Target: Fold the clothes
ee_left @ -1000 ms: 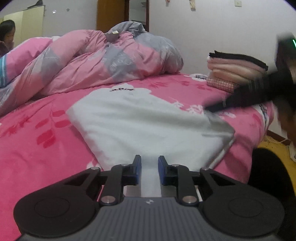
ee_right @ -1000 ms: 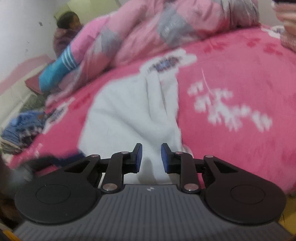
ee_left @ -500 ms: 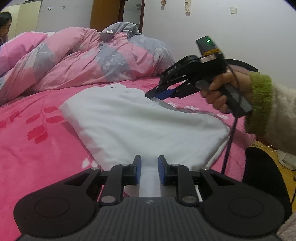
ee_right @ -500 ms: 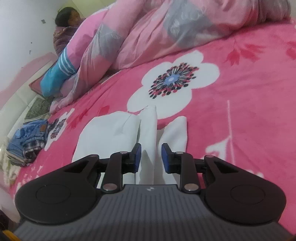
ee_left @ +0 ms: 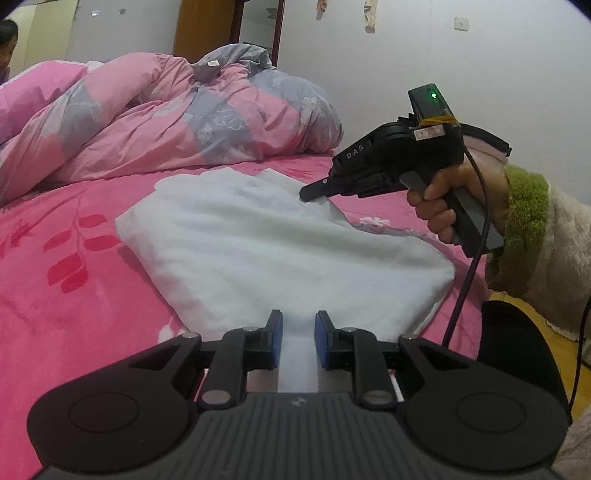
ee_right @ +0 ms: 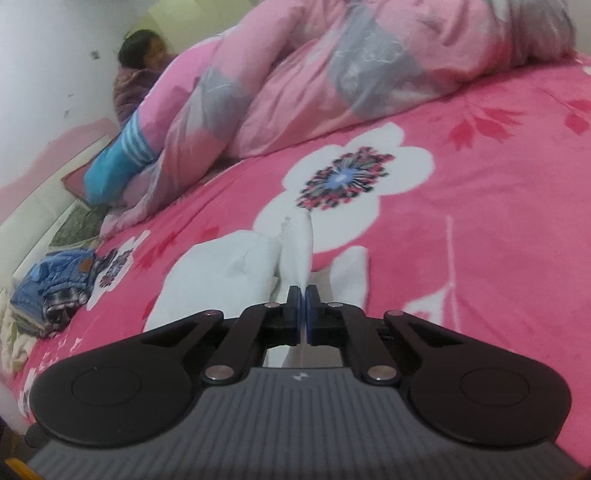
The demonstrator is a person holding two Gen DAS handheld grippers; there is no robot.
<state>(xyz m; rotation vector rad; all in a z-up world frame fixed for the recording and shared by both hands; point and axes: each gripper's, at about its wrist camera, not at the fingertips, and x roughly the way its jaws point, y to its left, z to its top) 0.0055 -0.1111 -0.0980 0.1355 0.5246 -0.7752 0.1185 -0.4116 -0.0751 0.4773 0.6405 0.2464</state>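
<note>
Since a second ago, right gripper [ee_right: 302,295] has been brought to the far edge of the white garment [ee_left: 280,243] and clamped on a pinched fold. Left gripper [ee_left: 297,330] is held at the near hem, cloth between its pads; grip cannot be told. Garment is spread on the pink bedspread [ee_left: 55,258]. Bunched duvet [ee_left: 177,118] lies just behind; denim pile [ee_right: 55,284] is well apart.

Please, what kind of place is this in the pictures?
Most likely a bedroom in a home. There is a bed with a pink flowered cover, a crumpled pink and grey quilt on it, and a wooden door behind.
</note>
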